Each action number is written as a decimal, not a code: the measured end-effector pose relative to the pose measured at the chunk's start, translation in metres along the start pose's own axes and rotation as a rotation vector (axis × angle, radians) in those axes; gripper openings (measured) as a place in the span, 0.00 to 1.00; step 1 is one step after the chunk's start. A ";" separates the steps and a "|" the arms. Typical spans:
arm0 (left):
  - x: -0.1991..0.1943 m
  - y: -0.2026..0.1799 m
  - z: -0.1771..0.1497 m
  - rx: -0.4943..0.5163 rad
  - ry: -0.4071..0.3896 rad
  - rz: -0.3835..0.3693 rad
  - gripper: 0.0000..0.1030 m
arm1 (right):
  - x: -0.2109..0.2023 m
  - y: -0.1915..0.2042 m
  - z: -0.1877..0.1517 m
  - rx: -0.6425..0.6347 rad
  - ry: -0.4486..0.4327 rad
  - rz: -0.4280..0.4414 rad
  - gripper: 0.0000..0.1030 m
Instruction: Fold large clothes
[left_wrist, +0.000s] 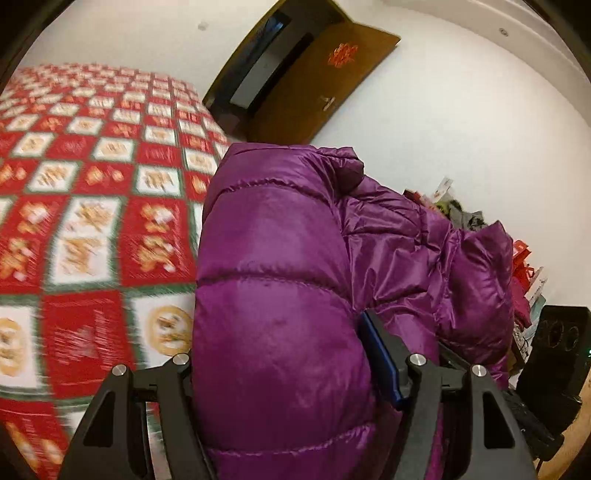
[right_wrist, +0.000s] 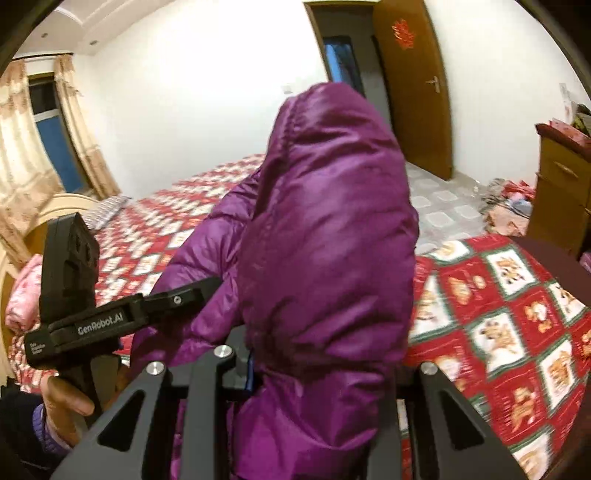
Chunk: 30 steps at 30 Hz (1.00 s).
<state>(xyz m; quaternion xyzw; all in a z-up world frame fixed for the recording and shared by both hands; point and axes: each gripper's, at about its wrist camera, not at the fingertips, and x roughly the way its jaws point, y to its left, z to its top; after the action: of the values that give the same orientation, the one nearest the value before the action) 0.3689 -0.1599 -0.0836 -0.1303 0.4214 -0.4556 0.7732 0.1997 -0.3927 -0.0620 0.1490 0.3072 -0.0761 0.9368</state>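
1. The left gripper (left_wrist: 291, 354) is clamped on a thick quilted fold of the purple down jacket (left_wrist: 280, 288), which bulges between its fingers; one blue pad (left_wrist: 380, 358) presses into the fabric.
2. The right gripper (right_wrist: 325, 369) pinches another bunch of the jacket (right_wrist: 325, 229), which rises in a puffy hump straight ahead of the camera.
3. In the right wrist view, a hand (right_wrist: 61, 402) grips the handle of the left gripper at the lower left.
4. The jacket hangs lifted over the near edge of the bed (left_wrist: 85, 206), which wears a red, white and green checked cover.
5. Beyond the bed's far edge stand a white wall (right_wrist: 207, 110) and an open brown door (right_wrist: 413, 92).
6. A wooden cabinet (right_wrist: 561, 192) stands at the right.
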 end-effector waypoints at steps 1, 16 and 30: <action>0.010 0.000 -0.004 -0.007 0.017 0.012 0.66 | 0.009 -0.010 -0.001 0.002 0.015 -0.013 0.30; 0.083 -0.002 -0.021 0.255 0.009 0.549 0.86 | 0.080 -0.077 -0.027 0.186 0.144 0.020 0.58; 0.084 -0.020 -0.032 0.403 -0.026 0.665 0.86 | -0.010 -0.058 0.041 0.091 -0.073 -0.147 0.47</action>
<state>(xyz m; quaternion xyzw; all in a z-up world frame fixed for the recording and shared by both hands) 0.3514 -0.2333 -0.1358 0.1620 0.3327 -0.2520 0.8942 0.2011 -0.4606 -0.0384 0.1655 0.2793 -0.1637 0.9316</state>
